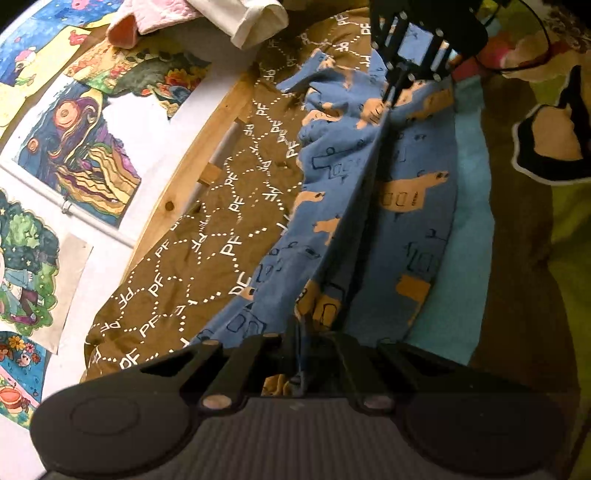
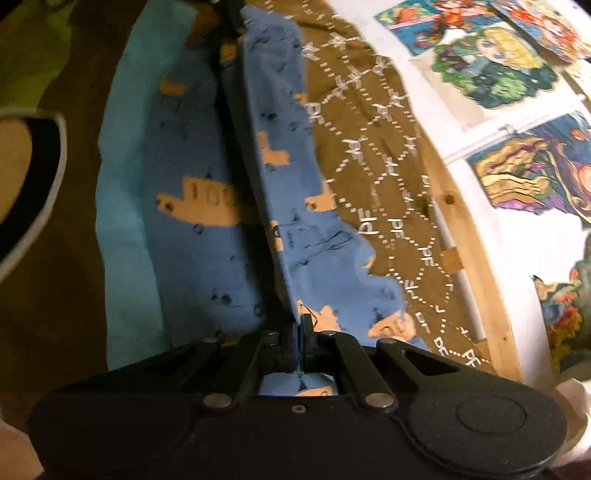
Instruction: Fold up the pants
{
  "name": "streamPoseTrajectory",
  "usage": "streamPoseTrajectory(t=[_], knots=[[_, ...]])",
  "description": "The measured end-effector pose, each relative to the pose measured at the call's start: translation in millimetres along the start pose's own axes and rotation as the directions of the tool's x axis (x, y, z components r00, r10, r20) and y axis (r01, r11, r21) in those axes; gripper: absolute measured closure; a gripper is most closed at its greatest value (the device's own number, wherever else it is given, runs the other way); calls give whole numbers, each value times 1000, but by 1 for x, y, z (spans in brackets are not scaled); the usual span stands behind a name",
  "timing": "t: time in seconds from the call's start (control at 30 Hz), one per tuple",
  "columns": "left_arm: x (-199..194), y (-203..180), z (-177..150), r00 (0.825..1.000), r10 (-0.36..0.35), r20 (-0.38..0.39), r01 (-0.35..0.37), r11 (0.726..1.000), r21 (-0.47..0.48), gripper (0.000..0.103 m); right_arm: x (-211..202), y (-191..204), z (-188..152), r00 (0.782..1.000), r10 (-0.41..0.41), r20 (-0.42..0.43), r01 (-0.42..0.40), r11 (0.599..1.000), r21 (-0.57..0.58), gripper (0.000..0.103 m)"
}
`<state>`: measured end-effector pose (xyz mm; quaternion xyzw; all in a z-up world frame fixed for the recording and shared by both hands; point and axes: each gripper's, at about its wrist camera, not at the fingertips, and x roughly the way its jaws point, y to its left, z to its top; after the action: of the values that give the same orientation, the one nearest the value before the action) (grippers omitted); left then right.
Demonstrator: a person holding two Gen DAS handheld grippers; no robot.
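Observation:
The pants (image 1: 406, 221) are blue with tan animal prints and lie lengthwise on a bed, pulled into a raised ridge between the two grippers. My left gripper (image 1: 301, 354) is shut on one end of that fold at the bottom of the left wrist view. At the far end my right gripper (image 1: 388, 99) pinches the cloth. In the right wrist view the pants (image 2: 192, 258) run away from my right gripper (image 2: 301, 332), whose jaws are shut on the blue fabric edge. The left gripper (image 2: 231, 26) shows small at the top, also on the cloth.
A brown cover with white "PF" print (image 1: 207, 258) lies beside the pants, and a teal cloth (image 1: 469, 221) under them. A wooden bed rail (image 1: 192, 162) borders a white wall with drawings (image 1: 74, 147). Pink and white clothes (image 1: 221, 18) are piled at the far end.

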<state>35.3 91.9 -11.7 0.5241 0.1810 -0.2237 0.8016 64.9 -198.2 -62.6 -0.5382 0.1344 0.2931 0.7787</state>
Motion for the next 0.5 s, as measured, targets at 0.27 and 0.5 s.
streamPoseTrajectory(t=[0.27,0.5], knots=[[9,-17,-6,995,-85,-54,89,994,65,102,4,24,-7,997,60,-42,-59,998,33,103],[14,-16,-10,988,-133,-78,135,990,28,102,-5,21,-6,998,55,-26,-53,995,83,103]])
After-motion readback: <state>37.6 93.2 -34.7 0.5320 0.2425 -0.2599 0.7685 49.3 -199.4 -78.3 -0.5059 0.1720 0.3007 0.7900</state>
